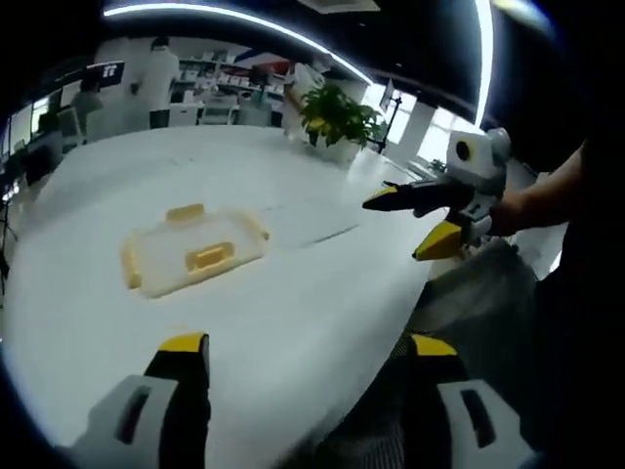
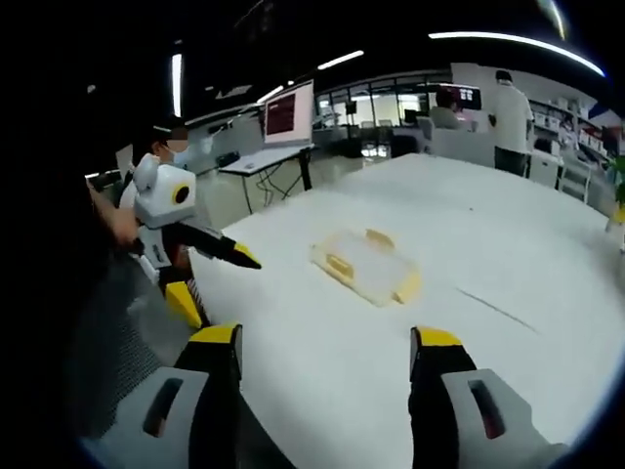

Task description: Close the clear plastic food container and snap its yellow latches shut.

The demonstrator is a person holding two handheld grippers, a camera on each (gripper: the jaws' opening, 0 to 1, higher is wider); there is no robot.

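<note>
Container [image 1: 193, 252] first: it lies flat on the white table [image 1: 293, 322], well away from both of your grippers, a clear plastic box with yellow latches [image 1: 185, 212] showing along its edges and a yellow piece on top at the middle. In the right gripper view the same container [image 2: 368, 266] sits towards the far middle of the tabletop. From these views I cannot tell whether its lid is seated all the way round or which latches are already down.

That is your main risk — pressing a latch while the lid sits crooked would pop a corner up or skate the light box across the smooth table. A one-sided push with nothing bracing the opposite edge would likely do the same.

Your left gripper [image 1: 303, 352] hangs near the table's near edge, jaws wide apart and empty, pointing towards the box. Your right gripper [image 2: 324, 344] is also spread wide with nothing between the jaws, held off the table's edge. In the left gripper view it comes in from the right [image 1: 420, 223], raised above the table, tips parted — neither gripper touches anything yet.
</note>
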